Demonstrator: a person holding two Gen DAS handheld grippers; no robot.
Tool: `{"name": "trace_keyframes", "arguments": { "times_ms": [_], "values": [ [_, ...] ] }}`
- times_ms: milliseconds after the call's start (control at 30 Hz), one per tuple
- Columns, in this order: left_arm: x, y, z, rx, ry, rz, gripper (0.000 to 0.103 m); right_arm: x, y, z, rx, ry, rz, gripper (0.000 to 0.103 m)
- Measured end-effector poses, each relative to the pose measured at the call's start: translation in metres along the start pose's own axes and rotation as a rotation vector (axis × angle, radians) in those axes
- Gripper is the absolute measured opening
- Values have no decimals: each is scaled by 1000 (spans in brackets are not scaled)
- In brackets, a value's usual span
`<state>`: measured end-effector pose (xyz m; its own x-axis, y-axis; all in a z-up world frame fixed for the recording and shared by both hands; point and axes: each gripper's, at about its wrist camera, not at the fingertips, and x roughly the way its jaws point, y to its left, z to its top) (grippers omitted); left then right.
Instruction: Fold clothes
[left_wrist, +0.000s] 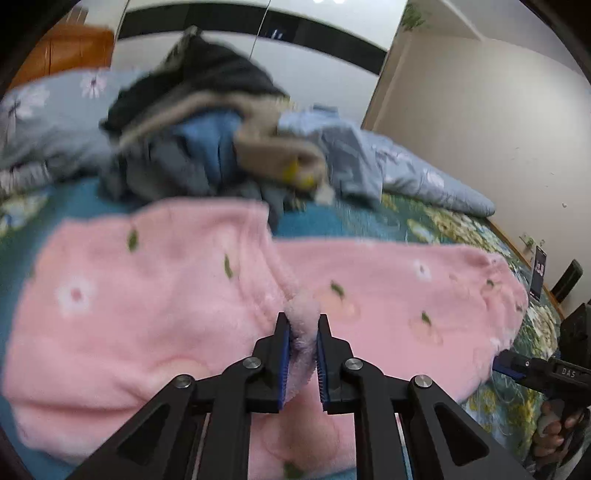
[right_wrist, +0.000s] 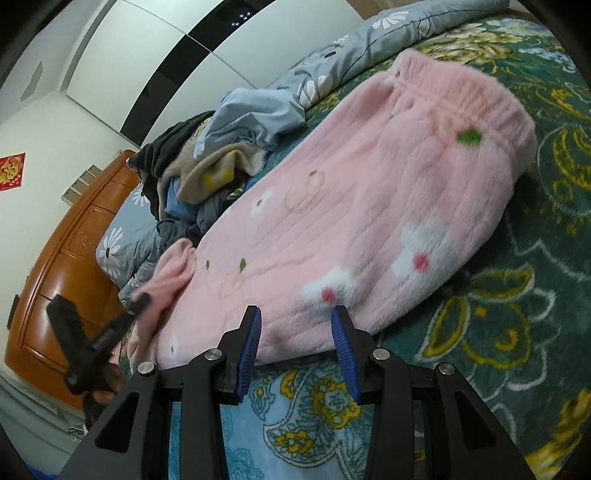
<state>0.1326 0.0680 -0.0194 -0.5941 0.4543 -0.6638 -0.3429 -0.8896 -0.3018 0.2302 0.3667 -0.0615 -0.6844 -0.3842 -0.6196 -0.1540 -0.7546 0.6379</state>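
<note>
Left claw (left_wrist: 303, 325) grips pink pants (left_wrist: 155, 295) fold; right claw (right_wrist: 297, 314) open at their edge, marked "DAS".

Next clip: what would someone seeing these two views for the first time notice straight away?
The fluffy pink trousers with white flowers, spread across the patterned green bedspread, fill both views. The left hand-held gripper pinches a fold of their fabric, while the right hand-held gripper sits with its jaws apart at the near edge of the trousers. Behind them, a heap of unfolded clothes lies against a grey flowered quilt.
</note>
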Motion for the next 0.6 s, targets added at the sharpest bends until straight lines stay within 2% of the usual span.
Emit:
{"name": "trace_keyframes", "arguments": {
  "times_ms": [67,200,300,367,467,600],
  "values": [
    [-1,1,-5,-8,13,-19,21,4,2,-2,-1,11,2,41],
    [-16,8,-8,-33,10,-99,43,16,19,0,-18,28,17,41],
    [-38,17,-8,-26,-21,-145,53,27,41,2,-49,42,52,41],
    [-55,29,-10,9,-63,-90,58,39,61,4,-79,57,79,41],
    [-80,61,-17,70,-117,96,60,67,97,7,-134,108,143,41],
    [-101,113,-36,87,-110,309,61,108,147,5,-239,189,176,41]
  ]
}}
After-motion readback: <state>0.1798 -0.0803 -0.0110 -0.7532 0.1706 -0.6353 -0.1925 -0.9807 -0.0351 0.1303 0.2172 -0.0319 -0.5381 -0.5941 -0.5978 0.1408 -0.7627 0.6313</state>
